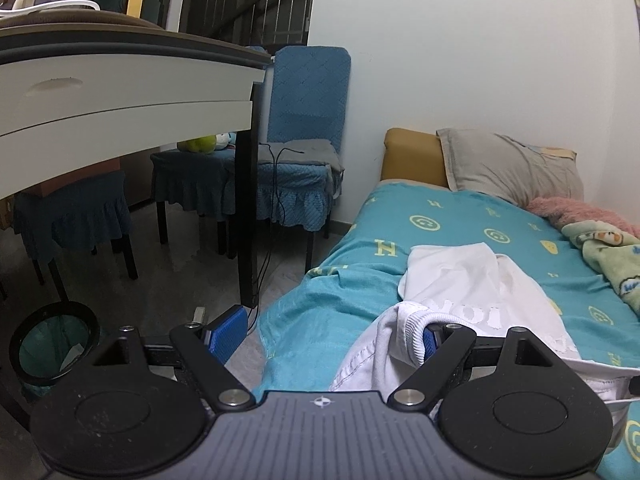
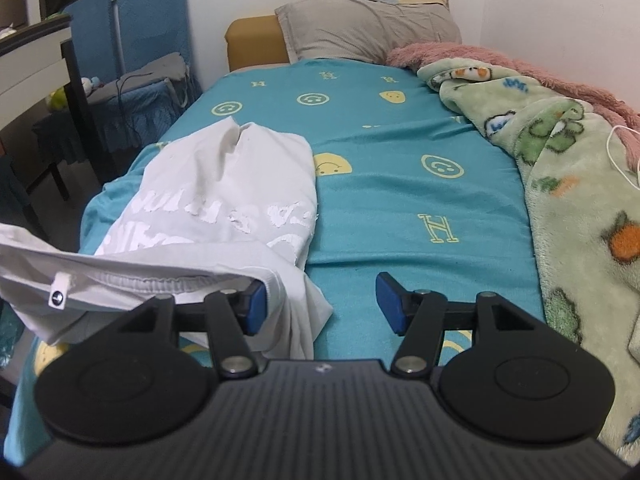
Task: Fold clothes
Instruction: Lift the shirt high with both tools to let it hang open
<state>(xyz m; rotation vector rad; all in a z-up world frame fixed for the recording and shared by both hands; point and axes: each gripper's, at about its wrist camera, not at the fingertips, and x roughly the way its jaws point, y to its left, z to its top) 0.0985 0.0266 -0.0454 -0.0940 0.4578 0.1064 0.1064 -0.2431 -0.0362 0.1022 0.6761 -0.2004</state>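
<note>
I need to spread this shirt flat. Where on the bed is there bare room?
The widest bare patch of sheet lies between the white shirt and the green blanket, reaching up to the pillow. The blanket side is crowded.

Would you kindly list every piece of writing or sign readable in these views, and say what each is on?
"H": yellow letters, among smiley faces, printed on the teal bedsheet.
White lettering on the white cotton T-shirt: cracked and creased, unreadable.
Blue writing on the green fleece cartoon blanket: too blurred.
Small white tag on the shirt's collar: only a round mark, no legible text.
</note>
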